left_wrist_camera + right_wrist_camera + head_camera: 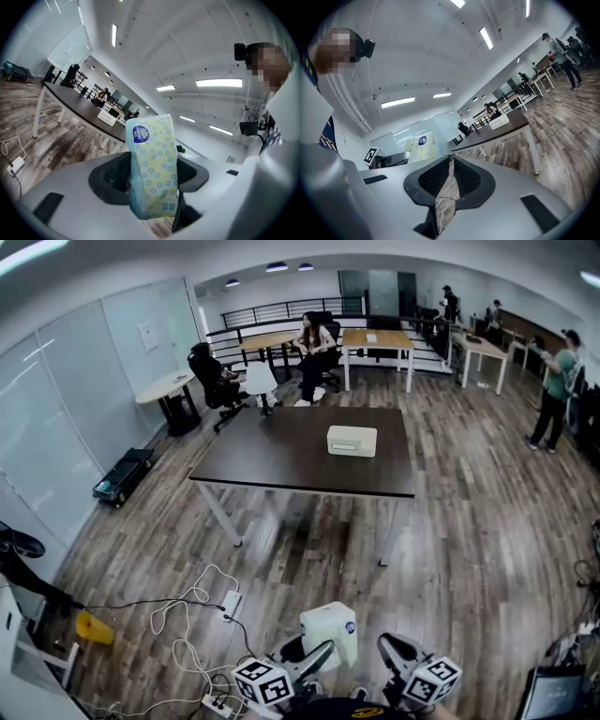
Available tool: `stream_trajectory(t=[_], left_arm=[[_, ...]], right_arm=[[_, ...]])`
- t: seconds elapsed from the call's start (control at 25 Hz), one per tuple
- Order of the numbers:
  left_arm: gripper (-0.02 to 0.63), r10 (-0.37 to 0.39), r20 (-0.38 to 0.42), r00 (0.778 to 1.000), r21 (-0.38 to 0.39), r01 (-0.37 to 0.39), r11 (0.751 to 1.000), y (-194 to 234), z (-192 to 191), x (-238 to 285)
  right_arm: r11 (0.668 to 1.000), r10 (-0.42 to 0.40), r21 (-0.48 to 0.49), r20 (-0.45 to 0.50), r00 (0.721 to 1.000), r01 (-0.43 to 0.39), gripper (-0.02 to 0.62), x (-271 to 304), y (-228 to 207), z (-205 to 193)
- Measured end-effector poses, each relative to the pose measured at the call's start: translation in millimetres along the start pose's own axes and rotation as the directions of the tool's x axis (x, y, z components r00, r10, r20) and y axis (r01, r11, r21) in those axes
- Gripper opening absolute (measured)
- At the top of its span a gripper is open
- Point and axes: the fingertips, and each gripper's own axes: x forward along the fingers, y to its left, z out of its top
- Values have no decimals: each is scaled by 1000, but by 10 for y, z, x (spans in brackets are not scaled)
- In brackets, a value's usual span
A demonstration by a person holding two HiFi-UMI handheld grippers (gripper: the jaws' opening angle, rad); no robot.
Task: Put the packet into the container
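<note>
White cables [192,610] trail over the wooden floor [469,549] on the near side of the table [281,451], to its left.

Further right and also on the near side, well short of the table, the left hand-held gripper [323,650] holds the packet [330,632] up in the air. Its jaws stand wide, one pad on each broad face of the packet. The packet looks like a soft pack of tissues in a thin printed wrap, yellow and pale blue with a round blue label near the top. I judge it light and squashy with a slick film, so it will probably give under the pads and could slide or twist if gripped near an end. Across the middle of the broad faces, as it sits now, seems the safest hold.

Beside it on the right, the right hand-held gripper [394,650] has its jaws pressed together with nothing between them; only the floor shows through the slit.

The container [352,441] is a pale box on the table, right of the table's centre and well apart from both grippers. From here its top looks closed or flat, and I cannot tell what is inside.
</note>
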Motion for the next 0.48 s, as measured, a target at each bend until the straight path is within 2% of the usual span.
stream_trajectory(t=[0.24,0.48], left_arm=[[252,57,28,998,58,-59,997,20,142,30],[252,107,37,994,68,-110,992,321,222,94]], right_arm=[[999,22,31,-9,1000,-21,25,-26,-51,-17],[999,15,44,-37,999,-14,25,110,-229,-18]])
